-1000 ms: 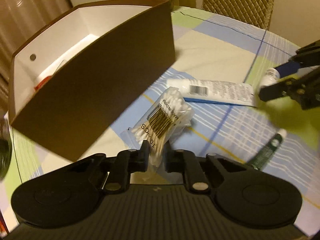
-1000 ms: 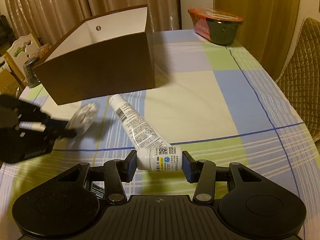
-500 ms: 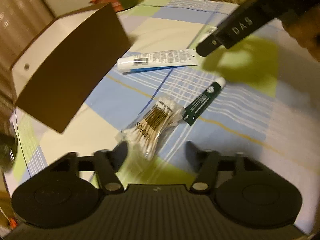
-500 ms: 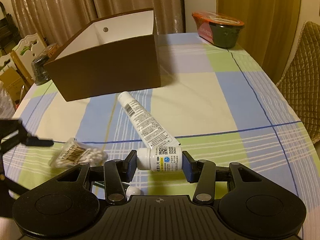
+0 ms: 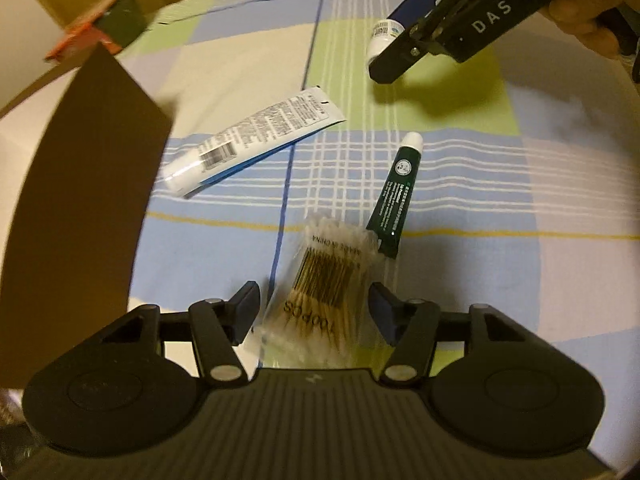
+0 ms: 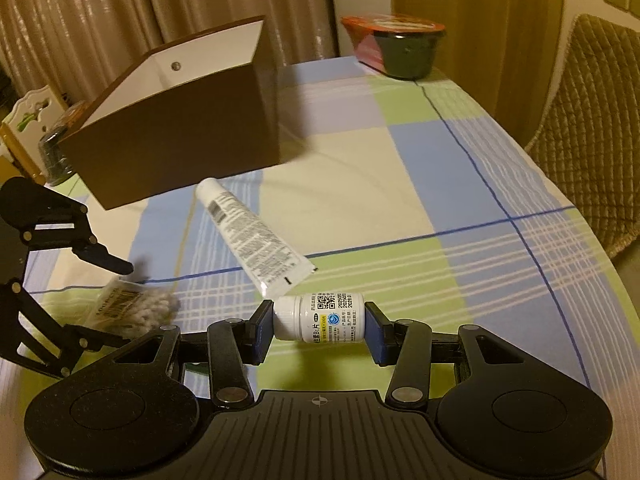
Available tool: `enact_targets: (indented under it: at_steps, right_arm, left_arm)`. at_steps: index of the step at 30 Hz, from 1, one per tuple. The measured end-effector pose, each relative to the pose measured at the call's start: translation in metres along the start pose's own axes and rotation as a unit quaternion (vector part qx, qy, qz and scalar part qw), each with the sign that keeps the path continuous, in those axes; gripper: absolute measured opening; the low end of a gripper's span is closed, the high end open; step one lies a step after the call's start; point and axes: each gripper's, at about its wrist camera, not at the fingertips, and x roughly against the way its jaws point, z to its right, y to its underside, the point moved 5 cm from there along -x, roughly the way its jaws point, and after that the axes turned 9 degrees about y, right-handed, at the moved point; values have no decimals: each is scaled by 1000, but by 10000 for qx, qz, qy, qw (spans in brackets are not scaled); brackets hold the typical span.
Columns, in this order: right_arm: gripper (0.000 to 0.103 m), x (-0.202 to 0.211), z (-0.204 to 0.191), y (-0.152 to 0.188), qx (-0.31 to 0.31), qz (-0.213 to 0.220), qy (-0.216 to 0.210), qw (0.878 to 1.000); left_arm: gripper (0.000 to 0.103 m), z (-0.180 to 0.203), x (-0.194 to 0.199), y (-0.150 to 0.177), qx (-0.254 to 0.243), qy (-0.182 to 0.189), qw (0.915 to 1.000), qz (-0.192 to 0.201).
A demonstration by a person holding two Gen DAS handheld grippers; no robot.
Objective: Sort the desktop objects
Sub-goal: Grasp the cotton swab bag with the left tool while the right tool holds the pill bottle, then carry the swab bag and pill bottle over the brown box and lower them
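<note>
**2 grippers over a checked cloth, 1 holding a bottle**

2 tubes and a bag lie on the checked tablecloth near its front part, while a broad stretch of cloth toward the far edge, between the brown box and the padded chair, shows only a red-lidded bowl by the back rim.

Readable print: "DAS" on the right gripper's arm in the left wrist view, "100PCS" and "MADE IN CHINA" on the cotton swab bag, a barcode on the white tube, a QR code on the pill bottle.

The right gripper pinches the pill bottle sideways between its blue pads, raised above the cloth just in front of the white tube's crimped end. The left gripper stands spread wide, its fingers on either side of the cotton swab bag without touching it; the bag lies flat between them. A dark green tube rests beside the bag's far corner, its crimped end reaching that corner. The brown box stands left of the white tube, its corner close to the tube's cap.
</note>
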Motion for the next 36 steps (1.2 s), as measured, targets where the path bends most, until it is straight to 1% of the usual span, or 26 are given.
enact_targets:
  at_steps: [2,3,4,8,11,14,18,19,23,28,31,32,36]
  right_arm:
    - [46,1,2,0,-25,11,30,10000]
    - [46,1,3,-1,-35,17,45,10000]
    - [46,2,4,-1,-42,24,57,10000]
    - [46,4,2,-2,-42,36,50,10000]
    - [46,7,-3,-4,24,78,1,10000]
    - [46,12,-12,-6,126,135,-81,9998]
    - [46,20,-28,-8,283,219,-219,9991]
    - [46,23,-32,-8,324,244,-254,9989]
    - [46,32,-51,-10,489,354,-396,9974]
    - [46,45,-73,-11,668,497,-558,9950]
    - [46,52,-84,-11,763,566,-632,9935]
    - [46,54,-86,-11,791,587,-648,9930]
    - [46,62,-94,-11,883,653,-684,9916]
  left_arm:
    - [51,-4,-3,-2,-3,203,9998,3]
    - [42,-6,-3,-2,63,353,9994,2]
    - [35,-7,-5,-2,135,454,9989,0]
    - [26,-5,-3,2,377,498,9980,49]
    - [23,-2,1,7,866,396,9952,235]
    - [21,4,8,15,1446,283,9881,446]
    - [19,10,20,25,2193,46,9740,560]
    - [19,11,23,28,2416,-33,9687,579]
    - [19,24,39,40,3040,-309,9495,712]
    - [19,36,63,59,3764,-600,9196,951]
    - [19,42,75,70,4026,-732,9061,1073]
    - [19,44,78,73,4070,-764,9034,1111]
    - [19,51,89,80,4127,-918,8990,1144]
